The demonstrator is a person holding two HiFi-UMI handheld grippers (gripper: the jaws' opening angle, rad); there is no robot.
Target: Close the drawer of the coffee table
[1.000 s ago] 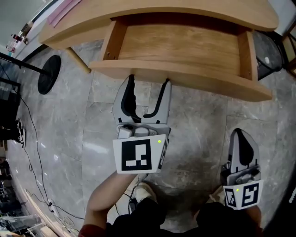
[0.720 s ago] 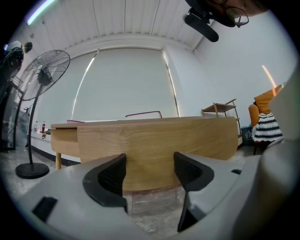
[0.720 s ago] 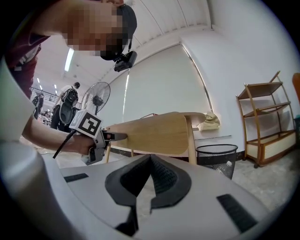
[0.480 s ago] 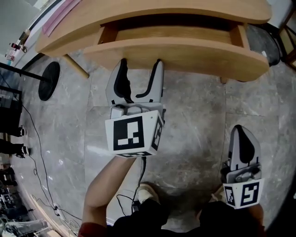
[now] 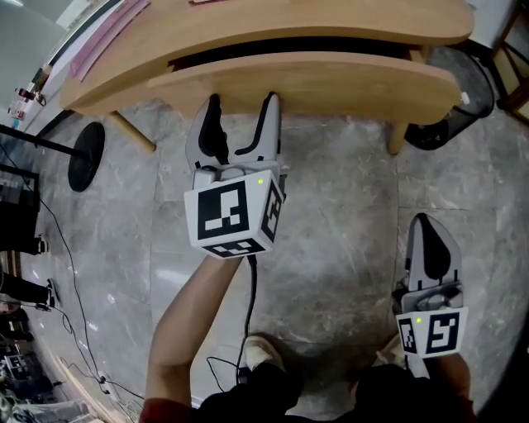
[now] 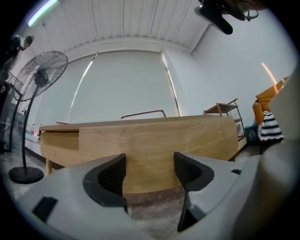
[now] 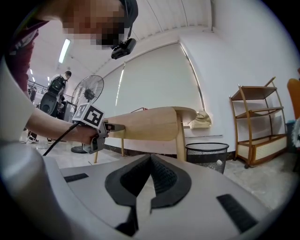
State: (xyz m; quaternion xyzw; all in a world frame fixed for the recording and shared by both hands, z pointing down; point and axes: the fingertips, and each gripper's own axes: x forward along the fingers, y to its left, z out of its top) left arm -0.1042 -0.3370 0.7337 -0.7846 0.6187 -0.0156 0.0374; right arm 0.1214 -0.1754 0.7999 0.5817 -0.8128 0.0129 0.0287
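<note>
The light-wood coffee table spans the top of the head view. Its drawer front stands only a narrow dark gap out from the table. My left gripper is open, its fingertips against the drawer front, nothing between them. In the left gripper view the drawer front fills the space just beyond the open left gripper. My right gripper hangs low at the right over the floor, shut and empty. In the right gripper view the right gripper is shut, and the table shows side-on.
A black fan base stands on the grey tile floor at the left, with cables trailing nearby. A black mesh wastebasket sits by the table's right leg. A wooden shelf unit stands against the far wall.
My left gripper has pushed forward against the drawer front, and the drawer has slid from wide open to almost flush with the table. The right gripper has stayed where it was.
</note>
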